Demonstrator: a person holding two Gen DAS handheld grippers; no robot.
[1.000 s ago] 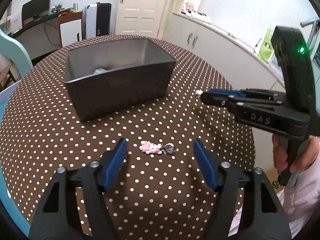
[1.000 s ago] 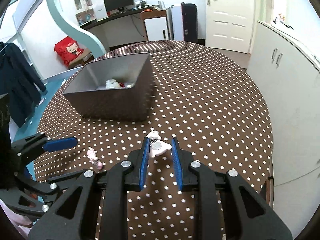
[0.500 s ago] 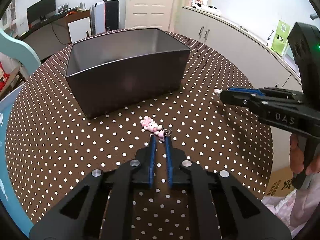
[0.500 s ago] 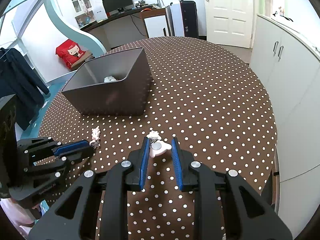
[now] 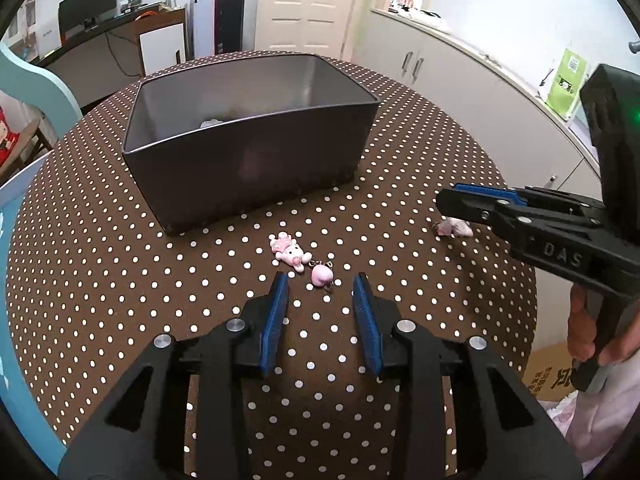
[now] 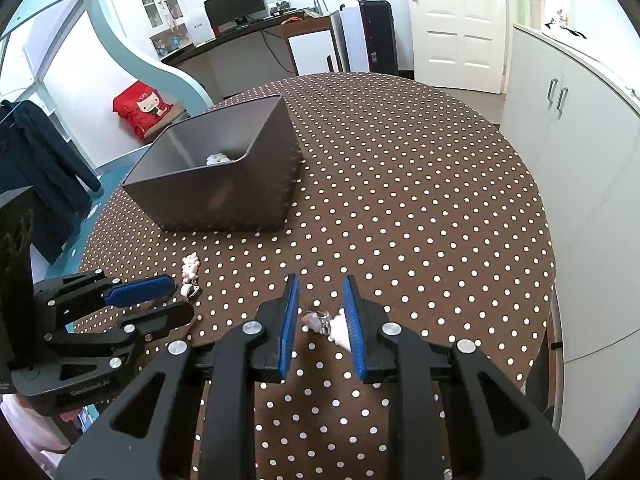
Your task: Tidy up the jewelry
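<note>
A pink charm trinket (image 5: 301, 261) lies on the polka-dot table just beyond my left gripper (image 5: 320, 280), which is open with nothing between its blue pads. It also shows in the right wrist view (image 6: 189, 271). My right gripper (image 6: 319, 284) is open, and a white charm trinket (image 6: 330, 326) lies on the table between its fingers, against the right pad (image 6: 354, 328). In the left wrist view the white trinket (image 5: 454, 229) lies under the right gripper (image 5: 460, 200). A dark grey box (image 5: 248, 152) stands behind, with a white item inside (image 6: 218, 159).
The round table (image 6: 420, 200) has a brown cloth with white dots; its edge is near on the right. White cabinets (image 6: 580, 140) stand to the right. A desk and door are behind the table.
Both grippers have opened. The left one was shut on the pink trinket half a second ago and let it go; the right one released the white trinket onto the table.
</note>
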